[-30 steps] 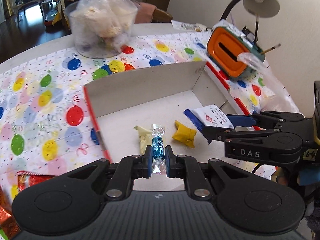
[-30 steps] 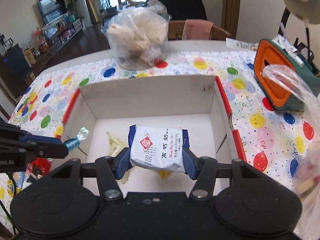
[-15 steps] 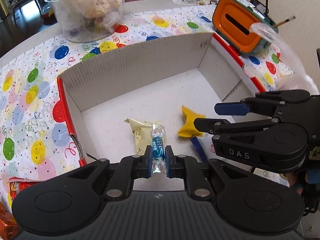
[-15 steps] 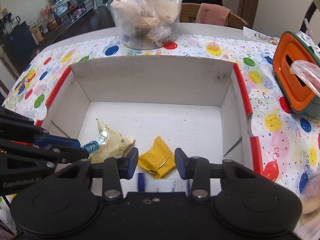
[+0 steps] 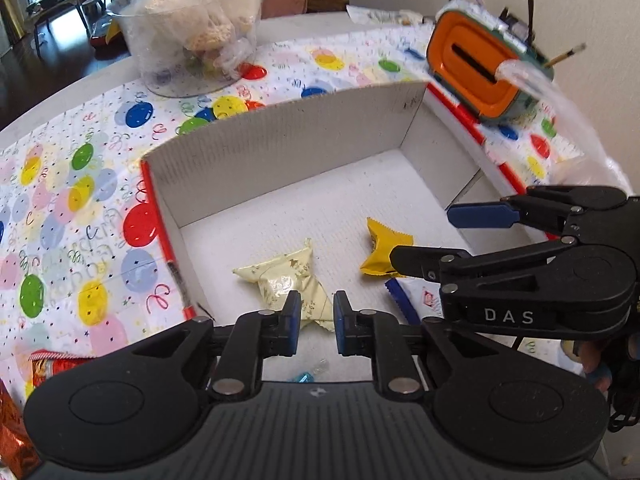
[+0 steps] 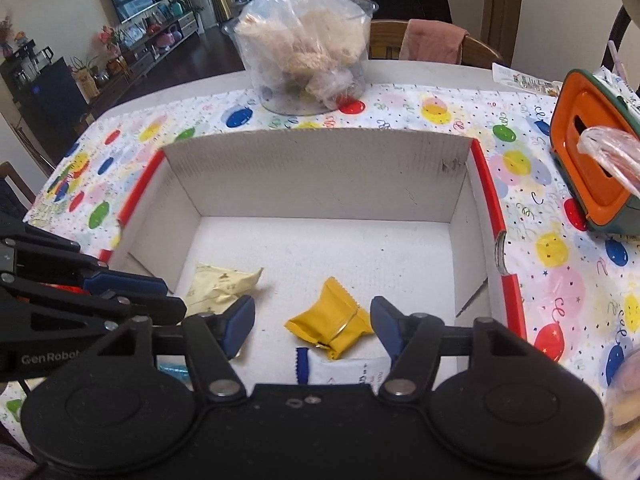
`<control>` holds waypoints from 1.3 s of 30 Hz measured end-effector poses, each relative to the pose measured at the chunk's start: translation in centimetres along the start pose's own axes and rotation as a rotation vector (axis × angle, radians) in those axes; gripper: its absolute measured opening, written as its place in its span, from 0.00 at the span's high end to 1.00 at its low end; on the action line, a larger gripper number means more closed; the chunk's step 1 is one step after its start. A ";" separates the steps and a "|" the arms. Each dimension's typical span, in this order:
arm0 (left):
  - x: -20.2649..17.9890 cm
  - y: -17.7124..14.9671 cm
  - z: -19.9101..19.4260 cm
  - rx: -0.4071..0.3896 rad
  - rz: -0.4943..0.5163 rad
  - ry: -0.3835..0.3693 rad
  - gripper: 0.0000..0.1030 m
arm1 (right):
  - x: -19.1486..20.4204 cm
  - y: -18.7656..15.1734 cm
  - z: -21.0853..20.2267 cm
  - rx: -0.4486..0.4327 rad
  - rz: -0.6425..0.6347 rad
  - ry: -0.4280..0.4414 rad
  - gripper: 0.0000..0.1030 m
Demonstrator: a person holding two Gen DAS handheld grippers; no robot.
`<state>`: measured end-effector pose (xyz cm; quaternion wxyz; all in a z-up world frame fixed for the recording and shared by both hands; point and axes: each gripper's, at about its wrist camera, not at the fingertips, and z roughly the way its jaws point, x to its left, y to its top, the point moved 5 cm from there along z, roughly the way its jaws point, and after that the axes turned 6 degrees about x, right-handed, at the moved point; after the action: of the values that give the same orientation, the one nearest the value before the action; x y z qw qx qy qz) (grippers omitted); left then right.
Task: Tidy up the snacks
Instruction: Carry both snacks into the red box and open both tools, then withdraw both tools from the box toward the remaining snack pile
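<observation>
Yellow and cream wrappers lay on the white floor of the cardboard box [image 6: 320,172]: a yellow snack packet [image 6: 330,322] low in the middle of the right wrist frame, a cream star-printed packet [image 6: 218,286] to its left. Directly below the yellow one, a white biscuit packet with a blue serrated edge [image 6: 344,370] lay at the box's near side, partly hidden by the gripper body. A small blue-wrapped candy [image 5: 308,374] rested on the box floor at lower centre of the left wrist frame, mostly covered, so its exact lie was hard to judge.

The right gripper [image 6: 312,326] had just been opening; its jaws stood moderately apart with nothing pressed between the pads, the yellow packet showing in the gap beneath them. The left gripper [image 5: 314,322] stood with only a narrow gap between its blue pads, gripping nothing, the cream packet visible beyond them.

Around the box spread a balloon-print tablecloth [image 6: 552,248]. A clear tub stuffed with bagged snacks [image 6: 306,48] stood at upper centre, an orange and green dispenser [image 6: 592,176] at the right edge, and a red foil snack bag [image 5: 48,366] at the lower left of the left wrist frame.
</observation>
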<state>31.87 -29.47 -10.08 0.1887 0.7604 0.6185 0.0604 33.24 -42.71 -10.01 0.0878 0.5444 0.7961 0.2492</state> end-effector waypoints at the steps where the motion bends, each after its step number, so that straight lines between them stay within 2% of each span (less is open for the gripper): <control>1: 0.2 -0.2 -0.5 -0.013 -0.008 -0.004 0.81 | 0.2 0.0 -0.4 -0.011 -0.002 0.005 0.37; 4: 1.0 -0.6 -2.1 -0.052 -0.035 -0.017 0.75 | 1.0 0.1 -1.5 -0.039 -0.005 0.018 0.32; 12: 3.8 -2.5 -6.6 -0.158 -0.101 -0.011 0.70 | 4.4 1.0 -4.2 -0.110 -0.046 0.068 0.25; 13: 4.3 -2.8 -7.2 -0.174 -0.114 -0.008 0.64 | 4.9 1.1 -4.5 -0.118 -0.051 0.080 0.24; 14: 4.9 -3.1 -7.8 -0.191 -0.129 -0.003 0.50 | 5.4 1.3 -4.8 -0.126 -0.056 0.091 0.24; 16: 6.2 -3.9 -9.3 -0.239 -0.168 0.016 0.32 | 6.7 1.5 -5.3 -0.142 -0.065 0.118 0.21; 22: 10.4 -6.6 -13.6 -0.338 -0.251 0.096 0.30 | 11.6 2.4 -5.7 -0.173 -0.108 0.198 0.14; 24: 11.9 -7.9 -14.9 -0.357 -0.281 0.128 0.30 | 13.7 2.6 -5.7 -0.182 -0.132 0.223 0.09; 32: 17.8 -14.5 -18.5 -0.397 -0.418 0.242 0.27 | 22.6 2.6 -4.8 -0.172 -0.234 0.338 0.04; 39: 22.4 -20.3 -21.3 -0.428 -0.537 0.327 0.21 | 29.3 1.4 -3.4 -0.145 -0.295 0.378 0.01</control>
<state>11.44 -0.07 -0.99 0.2512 0.4949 0.7911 0.2571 21.52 -16.68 -2.56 0.0117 0.3585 0.8492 0.3876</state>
